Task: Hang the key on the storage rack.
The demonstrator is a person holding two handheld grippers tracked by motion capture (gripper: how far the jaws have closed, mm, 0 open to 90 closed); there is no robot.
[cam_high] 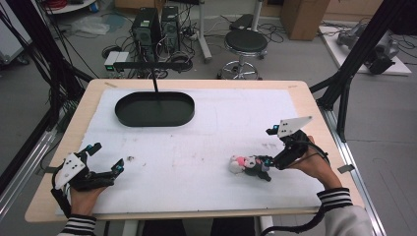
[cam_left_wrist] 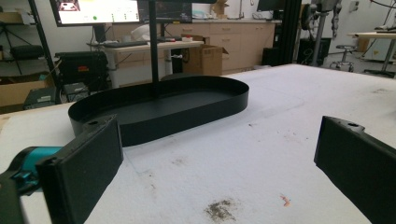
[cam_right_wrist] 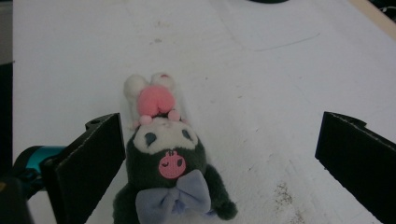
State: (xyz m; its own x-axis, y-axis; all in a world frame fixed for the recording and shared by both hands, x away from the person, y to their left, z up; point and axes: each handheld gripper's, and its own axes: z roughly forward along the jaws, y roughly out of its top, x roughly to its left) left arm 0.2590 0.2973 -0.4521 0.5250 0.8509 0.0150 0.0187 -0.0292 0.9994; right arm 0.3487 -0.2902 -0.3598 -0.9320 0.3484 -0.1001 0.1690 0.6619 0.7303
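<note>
A small plush toy (cam_high: 247,165) with a dark body, white face, pink parts and a pale blue bow lies on the white mat at the right. In the right gripper view the plush toy (cam_right_wrist: 169,161) rests between the wide-apart jaws, close to the left one. My right gripper (cam_high: 264,167) (cam_right_wrist: 219,149) is open around it, and I cannot tell whether the near jaw touches it. At the table's front left my left gripper (cam_high: 108,156) (cam_left_wrist: 219,140) is open with nothing between its jaws, facing a black oval tray (cam_left_wrist: 187,116).
The black oval tray (cam_high: 155,121) sits at the back left of the mat, with a thin black post (cam_high: 156,87) rising from it. Small dirt marks (cam_high: 131,158) dot the mat. The wooden table edge (cam_high: 314,113) borders the mat; a stool (cam_high: 245,44) stands beyond.
</note>
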